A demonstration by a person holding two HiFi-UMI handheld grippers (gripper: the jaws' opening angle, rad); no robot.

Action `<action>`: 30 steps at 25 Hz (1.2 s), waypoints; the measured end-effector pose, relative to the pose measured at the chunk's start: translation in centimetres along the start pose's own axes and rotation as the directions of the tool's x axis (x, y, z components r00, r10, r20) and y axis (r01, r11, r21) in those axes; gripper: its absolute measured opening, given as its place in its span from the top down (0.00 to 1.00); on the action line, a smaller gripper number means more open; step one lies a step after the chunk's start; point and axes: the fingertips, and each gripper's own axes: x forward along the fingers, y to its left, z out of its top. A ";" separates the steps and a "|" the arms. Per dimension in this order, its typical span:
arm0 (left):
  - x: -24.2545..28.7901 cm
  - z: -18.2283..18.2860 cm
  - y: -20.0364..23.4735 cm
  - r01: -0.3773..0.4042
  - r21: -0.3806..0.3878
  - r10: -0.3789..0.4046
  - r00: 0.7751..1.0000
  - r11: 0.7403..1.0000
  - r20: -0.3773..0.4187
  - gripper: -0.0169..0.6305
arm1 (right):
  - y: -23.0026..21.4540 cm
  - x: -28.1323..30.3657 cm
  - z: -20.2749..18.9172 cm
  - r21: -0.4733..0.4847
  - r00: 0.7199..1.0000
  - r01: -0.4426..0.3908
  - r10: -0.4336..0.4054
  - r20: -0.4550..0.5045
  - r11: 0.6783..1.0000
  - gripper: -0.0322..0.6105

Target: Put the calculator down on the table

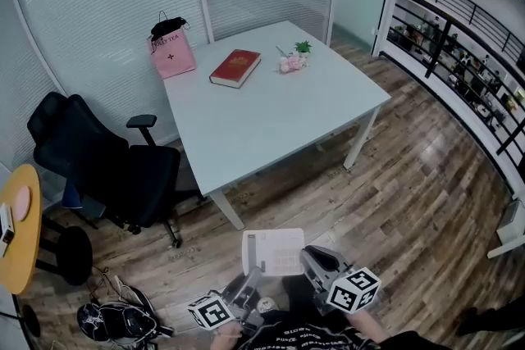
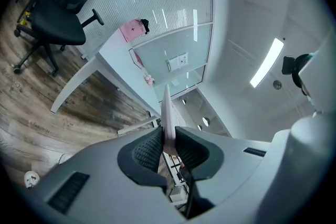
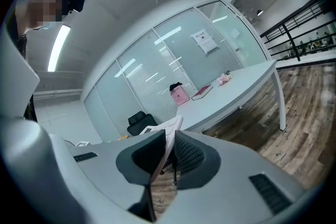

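A white calculator [image 1: 273, 252] hangs flat above the wooden floor, just short of the white table's [image 1: 271, 123] near corner. My left gripper [image 1: 252, 276] is shut on its near left edge and my right gripper [image 1: 311, 257] is shut on its right edge. In the left gripper view the calculator [image 2: 167, 110] shows edge-on as a thin white slab pinched between the dark pads [image 2: 149, 152]. In the right gripper view the calculator [image 3: 172, 127] sticks out from the shut jaws of the right gripper [image 3: 169, 152], with the table [image 3: 231, 93] further ahead.
On the table's far part lie a red book [image 1: 235, 67], a pink bag [image 1: 171, 53] and small pink flowers [image 1: 293, 60]. A black office chair [image 1: 107, 164] stands left of the table. A yellow round table [image 1: 20, 229] and a dark bag [image 1: 119, 322] sit at the lower left. A railing [image 1: 459, 37] runs along the right.
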 end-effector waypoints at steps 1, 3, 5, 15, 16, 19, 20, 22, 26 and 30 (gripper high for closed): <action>0.6 0.5 0.1 -0.010 0.002 0.010 1.000 1.000 0.003 0.84 | -0.5 0.6 0.5 0.005 1.000 -0.004 0.004 -0.003 1.000 0.85; 2.1 1.6 0.3 -0.027 0.009 0.027 1.000 1.000 0.008 0.84 | -1.5 1.9 1.5 0.012 1.000 -0.011 0.011 -0.009 1.000 0.85; 3.7 2.8 0.4 -0.033 0.014 0.033 0.999 0.999 0.016 0.84 | -2.7 3.3 2.7 0.014 1.000 -0.018 0.018 -0.015 1.000 0.86; 13.0 8.9 1.4 -0.061 0.054 0.058 0.997 0.997 0.058 0.84 | -9.2 10.1 9.4 0.014 0.999 -0.048 0.048 -0.024 0.999 0.86; 13.8 9.4 1.2 -0.064 0.050 0.061 0.996 0.997 0.062 0.84 | -9.7 10.5 10.0 0.015 0.998 -0.053 0.053 -0.025 0.999 0.86; 15.8 10.2 1.3 -0.074 0.037 0.072 0.995 0.997 0.072 0.84 | -11.2 11.7 11.4 0.008 0.997 -0.067 0.067 -0.035 0.998 0.86; 16.4 10.3 1.4 -0.076 0.035 0.073 0.994 0.996 0.076 0.84 | -11.7 12.0 11.7 0.005 0.997 -0.068 0.069 -0.039 0.998 0.86; 17.2 10.5 1.6 -0.095 0.033 0.092 0.992 0.995 0.082 0.84 | -12.5 12.3 12.2 -0.003 0.997 -0.065 0.065 -0.045 0.998 0.86; 19.1 10.7 1.7 -0.099 0.033 0.096 0.991 0.995 0.093 0.84 | -14.2 12.9 13.0 -0.005 0.997 -0.057 0.057 -0.053 0.998 0.86; 19.5 10.4 2.5 -0.159 0.032 0.156 0.985 0.987 0.069 0.84 | -15.0 12.9 13.4 0.018 0.997 -0.053 0.054 -0.047 0.998 0.86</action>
